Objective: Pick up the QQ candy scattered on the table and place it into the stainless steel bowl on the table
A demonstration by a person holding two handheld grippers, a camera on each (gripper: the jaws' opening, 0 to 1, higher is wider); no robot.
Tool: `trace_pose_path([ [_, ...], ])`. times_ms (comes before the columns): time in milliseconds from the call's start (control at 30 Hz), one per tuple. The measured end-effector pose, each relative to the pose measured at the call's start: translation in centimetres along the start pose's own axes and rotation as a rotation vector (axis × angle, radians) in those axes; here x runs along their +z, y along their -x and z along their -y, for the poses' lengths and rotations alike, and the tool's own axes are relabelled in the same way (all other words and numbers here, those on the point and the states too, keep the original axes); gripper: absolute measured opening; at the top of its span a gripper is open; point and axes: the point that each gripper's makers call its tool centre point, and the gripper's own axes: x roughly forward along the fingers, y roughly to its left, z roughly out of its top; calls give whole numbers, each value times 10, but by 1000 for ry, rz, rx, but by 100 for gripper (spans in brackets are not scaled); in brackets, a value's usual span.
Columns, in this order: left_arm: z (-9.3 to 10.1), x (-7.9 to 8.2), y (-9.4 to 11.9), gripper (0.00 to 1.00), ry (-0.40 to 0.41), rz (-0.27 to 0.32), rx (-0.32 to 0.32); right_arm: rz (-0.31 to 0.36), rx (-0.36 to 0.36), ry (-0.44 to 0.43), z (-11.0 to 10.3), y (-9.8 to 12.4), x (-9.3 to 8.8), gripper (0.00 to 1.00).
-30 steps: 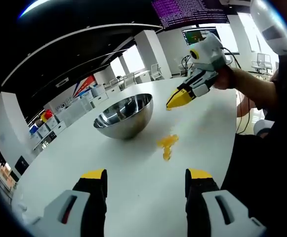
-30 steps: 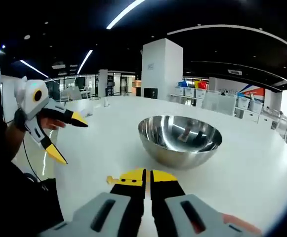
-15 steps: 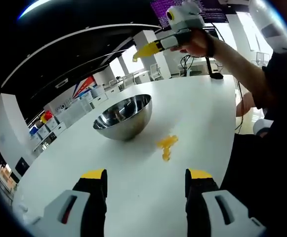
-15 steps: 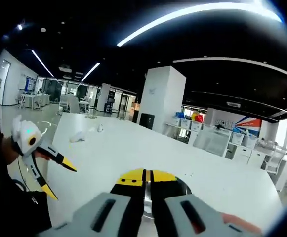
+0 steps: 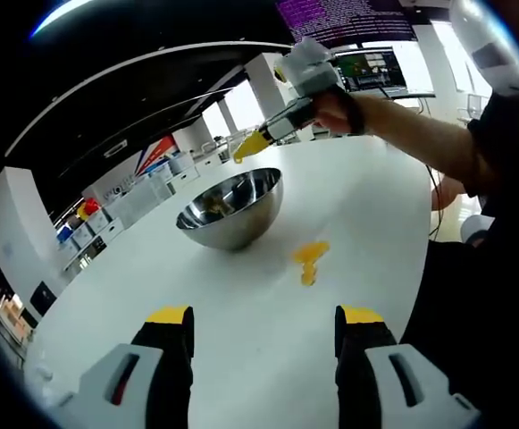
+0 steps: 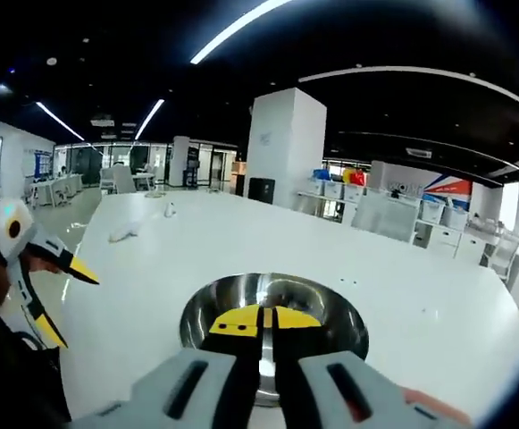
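Your right hand-held gripper (image 6: 261, 323) hangs over the stainless steel bowl (image 6: 273, 308), jaws pressed together; whether candy is pinched between them is unclear. Ahead of your left hand-held gripper (image 5: 263, 335), jaws apart, yellow QQ candy (image 5: 310, 258) lies on the bench (image 5: 241, 304) beside the bowl, not yet collected.

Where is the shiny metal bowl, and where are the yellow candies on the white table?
shiny stainless steel bowl (image 5: 228, 225), left gripper view, on its outer curved wall.
shiny stainless steel bowl (image 6: 326, 304), right gripper view, on its inner wall.
yellow candies (image 5: 310, 259), left gripper view, on the middle of the pile.
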Motion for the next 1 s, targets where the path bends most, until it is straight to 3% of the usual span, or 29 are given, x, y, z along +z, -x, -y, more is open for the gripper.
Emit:
trace_pose_path([
  [700,4,0,1,63,0,3,-4,30,-25,20,3,8,3,5],
  [1000,4,0,3,63,0,3,0,96,-33,41,-1,27,29,5],
])
